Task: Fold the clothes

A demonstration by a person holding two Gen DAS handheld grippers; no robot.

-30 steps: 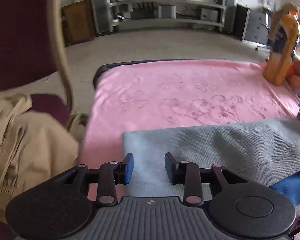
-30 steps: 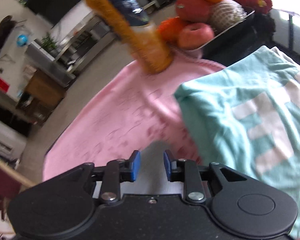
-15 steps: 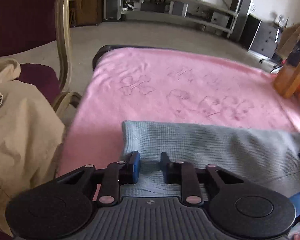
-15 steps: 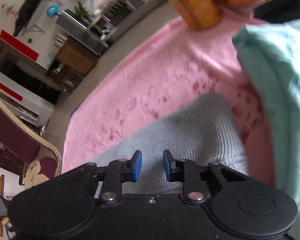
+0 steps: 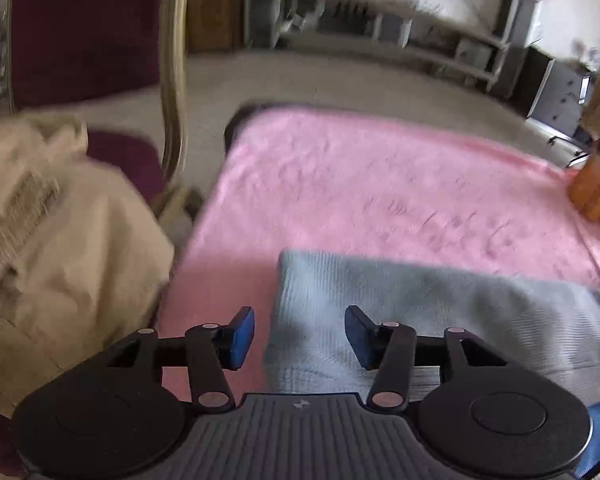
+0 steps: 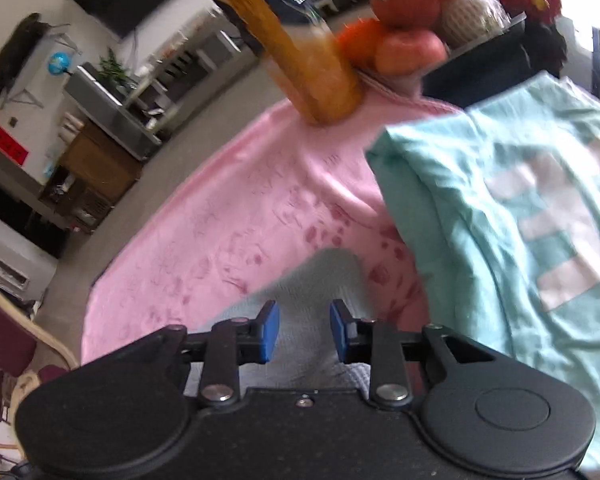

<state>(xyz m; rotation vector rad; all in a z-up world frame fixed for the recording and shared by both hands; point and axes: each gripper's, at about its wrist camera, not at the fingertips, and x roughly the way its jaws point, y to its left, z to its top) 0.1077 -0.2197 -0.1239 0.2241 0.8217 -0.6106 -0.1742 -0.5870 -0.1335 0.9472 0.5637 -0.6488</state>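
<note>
A folded pale grey waffle-knit garment (image 5: pixel 440 312) lies along the near edge of a table covered by a pink blanket (image 5: pixel 360 184). The left gripper (image 5: pixel 299 334) hovers over the garment's left end, jaws opening, pads clear of the cloth. The right gripper (image 6: pixel 304 332) sits above its right end, jaws also opening, not pinching. A mint T-shirt (image 6: pixel 500 216) lies beside it, toward the table's right edge.

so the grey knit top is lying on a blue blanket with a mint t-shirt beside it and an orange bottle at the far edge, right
Not quite: the blanket is pink, not blue, as the right wrist view shows. The rest holds: the grey knit top lies on it, with the mint t-shirt beside it and the orange bottle at the far edge.
</note>
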